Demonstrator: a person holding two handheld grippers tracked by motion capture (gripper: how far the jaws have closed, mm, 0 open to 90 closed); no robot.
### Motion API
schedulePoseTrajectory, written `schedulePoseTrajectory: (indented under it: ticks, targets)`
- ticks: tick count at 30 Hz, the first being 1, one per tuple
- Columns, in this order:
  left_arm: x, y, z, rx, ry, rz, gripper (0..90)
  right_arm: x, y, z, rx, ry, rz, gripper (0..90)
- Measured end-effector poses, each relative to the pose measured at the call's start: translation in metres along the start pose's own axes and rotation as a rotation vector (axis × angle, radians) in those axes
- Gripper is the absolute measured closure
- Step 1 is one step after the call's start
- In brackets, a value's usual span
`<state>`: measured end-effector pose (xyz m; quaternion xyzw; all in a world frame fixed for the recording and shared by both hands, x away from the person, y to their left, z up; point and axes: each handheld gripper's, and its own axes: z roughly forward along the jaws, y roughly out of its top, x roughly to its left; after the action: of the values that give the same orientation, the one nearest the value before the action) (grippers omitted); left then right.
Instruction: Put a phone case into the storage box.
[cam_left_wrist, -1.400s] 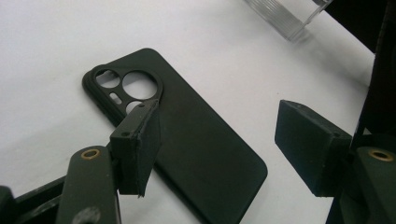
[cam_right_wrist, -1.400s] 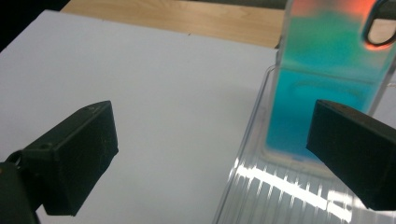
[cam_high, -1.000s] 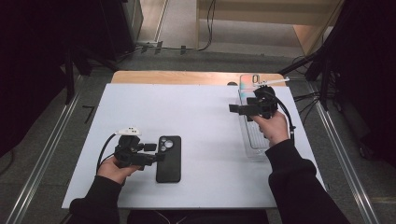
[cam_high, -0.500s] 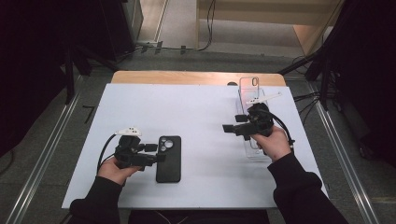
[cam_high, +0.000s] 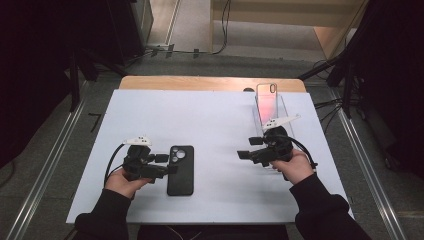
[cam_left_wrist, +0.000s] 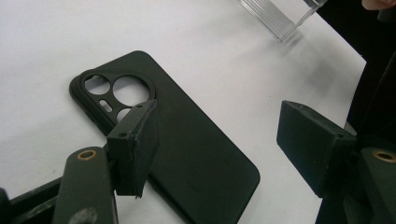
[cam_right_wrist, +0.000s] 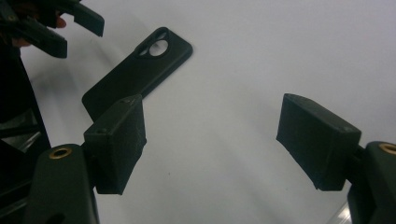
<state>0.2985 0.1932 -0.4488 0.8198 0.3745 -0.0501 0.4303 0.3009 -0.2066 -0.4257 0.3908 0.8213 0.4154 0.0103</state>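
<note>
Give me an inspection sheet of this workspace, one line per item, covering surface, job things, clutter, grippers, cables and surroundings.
Surface: white board on a wooden table, no marks seen.
Job's things: black phone case lying flat, camera cutouts toward the far edge; clear tray at the right holding a clear phone case with a pinkish tint.
Clutter: nothing seen.
Grippers: left gripper open, beside the black phone case, one of its fingers over it; right gripper open, above bare board.
Cables: one trailing from each gripper; more on the floor beyond the table.
Surroundings: dark curtains both sides, metal rails along the floor.
</note>
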Motion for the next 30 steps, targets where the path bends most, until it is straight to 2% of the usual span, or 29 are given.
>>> schedulePoseTrajectory:
  ticks: [11,17,22,25,30]
  targets:
    - [-0.003,0.0,0.0,0.002,-0.005,0.006,29.8,0.008,-0.022,0.002,0.029,0.041,-0.017,22.1]
    - [-0.003,0.0,0.0,0.002,-0.014,0.007,29.7,0.011,-0.037,0.004,0.05,0.041,-0.042,21.9]
    - [-0.003,0.0,0.0,-0.005,-0.013,0.018,29.7,0.01,-0.047,0.004,0.06,0.056,-0.044,21.9]
    - [-0.004,0.001,-0.001,-0.021,-0.038,0.006,26.3,0.01,-0.05,0.003,0.061,0.054,-0.037,21.9]
    - [-0.009,0.007,0.0,-0.019,-0.025,0.017,26.8,0.009,-0.053,0.003,0.065,0.051,-0.043,21.9]
